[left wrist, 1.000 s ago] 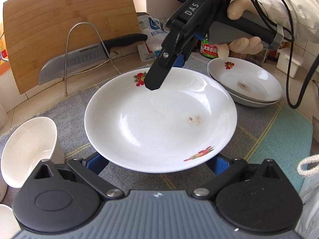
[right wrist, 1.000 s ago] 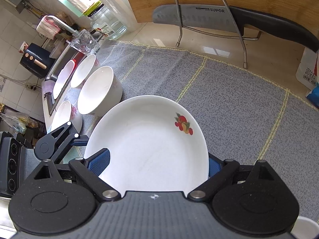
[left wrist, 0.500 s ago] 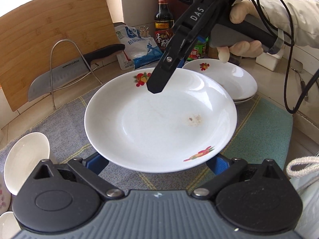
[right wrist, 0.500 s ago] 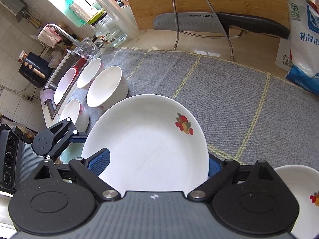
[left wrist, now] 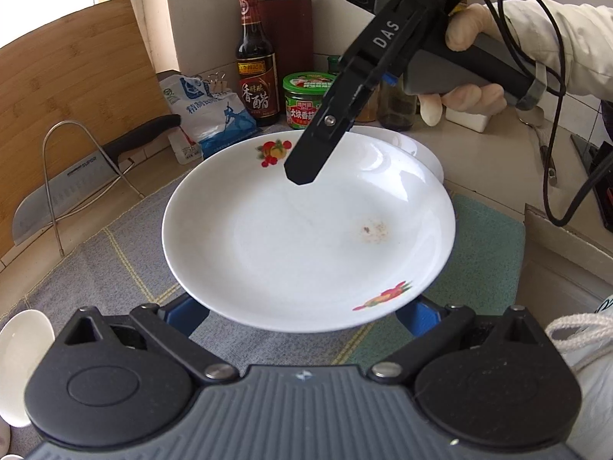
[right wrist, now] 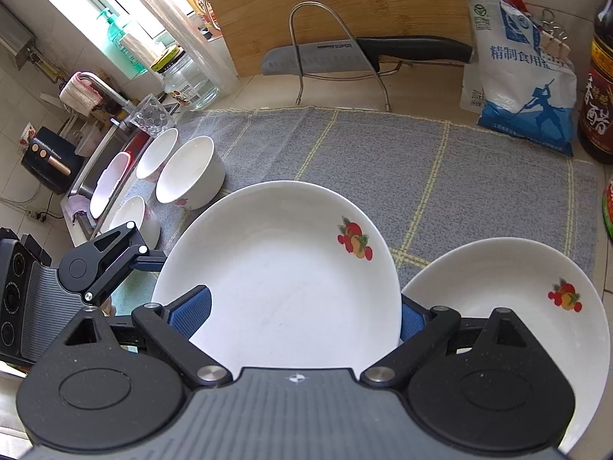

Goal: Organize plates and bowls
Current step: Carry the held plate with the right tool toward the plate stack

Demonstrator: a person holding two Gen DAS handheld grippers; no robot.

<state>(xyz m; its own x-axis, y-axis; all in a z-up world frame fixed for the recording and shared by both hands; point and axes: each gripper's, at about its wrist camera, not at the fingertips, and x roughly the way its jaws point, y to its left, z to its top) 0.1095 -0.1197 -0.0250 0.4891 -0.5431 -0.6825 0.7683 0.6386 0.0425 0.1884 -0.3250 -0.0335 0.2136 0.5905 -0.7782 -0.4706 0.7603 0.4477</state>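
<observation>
A large white plate (left wrist: pixel 299 237) with fruit prints hangs above the grey mat (left wrist: pixel 115 253), carried by both grippers. My left gripper (left wrist: pixel 302 310) holds its near rim, the jaws spread wide and the blue pads under the edge. From the far side my right gripper (right wrist: pixel 299 318) grips the same plate (right wrist: pixel 276 276); its upper finger (left wrist: pixel 306 161) lies over the rim. In the right wrist view the left gripper's finger (right wrist: pixel 115 257) touches the plate's left edge. A stack of matching plates (right wrist: pixel 509 287) sits just right of it. Several white bowls (right wrist: pixel 191 176) stand at the mat's left end.
A cleaver on a wire rack (right wrist: pixel 325 53) leans by the bamboo cutting board (right wrist: pixel 345 0) at the back. A salt bag (left wrist: pixel 207 115), a vinegar bottle (left wrist: pixel 256 73) and a green-lidded jar (left wrist: pixel 306 99) line the wall. A sink (right wrist: pixel 99 161) lies beyond the bowls. A teal mat (left wrist: pixel 486 245) adjoins the grey one.
Both grippers have carried the plate to the right along the counter. The bowls have slid away to the left, and the plate stack now lies right beside the carried plate.
</observation>
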